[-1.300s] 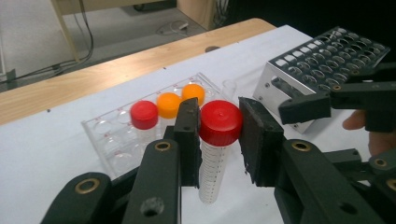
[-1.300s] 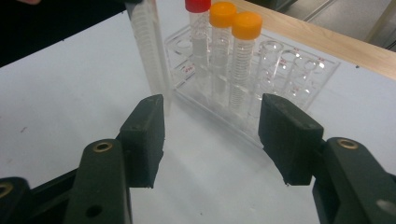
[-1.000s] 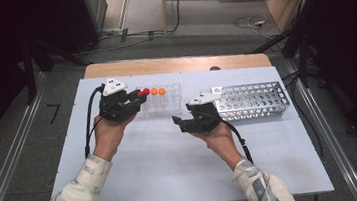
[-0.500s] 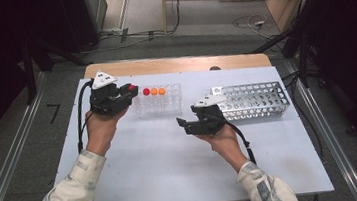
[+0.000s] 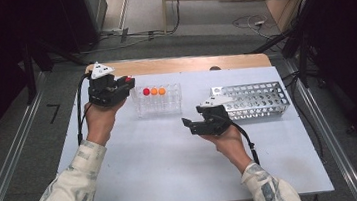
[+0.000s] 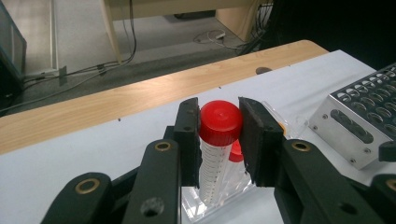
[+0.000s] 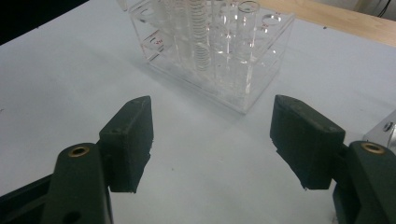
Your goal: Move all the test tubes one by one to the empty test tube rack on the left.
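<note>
Red-capped tube (image 6: 219, 140) in left gripper (image 6: 218, 135)

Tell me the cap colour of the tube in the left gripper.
Red cap, clearest in the left gripper view.

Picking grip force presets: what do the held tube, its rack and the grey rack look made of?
Tube: clear plastic by the look, printed graduations, glossy red cap.
Clear rack: see-through, glossy, likely acrylic.
Grey rack: perforated sheet metal, matte silver, screws at the corners.
</note>
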`<state>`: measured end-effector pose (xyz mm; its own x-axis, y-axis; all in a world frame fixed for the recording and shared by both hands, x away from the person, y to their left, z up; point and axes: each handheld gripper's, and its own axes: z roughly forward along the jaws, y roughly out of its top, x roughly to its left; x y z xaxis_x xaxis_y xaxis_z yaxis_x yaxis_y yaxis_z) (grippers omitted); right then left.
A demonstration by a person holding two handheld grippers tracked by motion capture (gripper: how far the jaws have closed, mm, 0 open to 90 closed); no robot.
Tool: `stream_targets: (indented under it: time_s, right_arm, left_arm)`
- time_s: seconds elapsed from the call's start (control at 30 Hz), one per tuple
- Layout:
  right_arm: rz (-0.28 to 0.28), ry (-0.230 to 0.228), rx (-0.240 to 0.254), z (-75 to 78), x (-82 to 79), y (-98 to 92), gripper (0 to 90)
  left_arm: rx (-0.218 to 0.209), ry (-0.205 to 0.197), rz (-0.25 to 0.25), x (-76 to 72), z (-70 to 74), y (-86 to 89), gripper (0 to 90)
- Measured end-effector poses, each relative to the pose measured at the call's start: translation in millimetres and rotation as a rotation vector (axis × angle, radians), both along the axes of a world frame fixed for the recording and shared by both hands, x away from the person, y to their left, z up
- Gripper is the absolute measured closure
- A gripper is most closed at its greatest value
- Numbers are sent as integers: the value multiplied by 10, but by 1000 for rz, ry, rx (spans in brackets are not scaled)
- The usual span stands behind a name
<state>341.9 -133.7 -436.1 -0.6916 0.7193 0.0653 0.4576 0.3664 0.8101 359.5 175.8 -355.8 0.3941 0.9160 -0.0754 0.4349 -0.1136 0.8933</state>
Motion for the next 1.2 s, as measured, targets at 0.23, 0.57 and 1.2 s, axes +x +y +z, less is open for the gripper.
stream_targets:
  time_s: [0.23, 0.57, 1.2]
  right_arm:
    - [-8, 5, 8, -18, 4, -39, 286]
    - [-19, 10, 13, -32, -14, -121, 286]
    - [-29, 18, 14, -105, -25, -182, 286]
  left_arm:
    - [1, -4, 1, 91, 19, -72, 703]
    - [28, -4, 22, 170, -66, -146, 702]
    - [39, 12, 39, 151, -441, -203, 699]
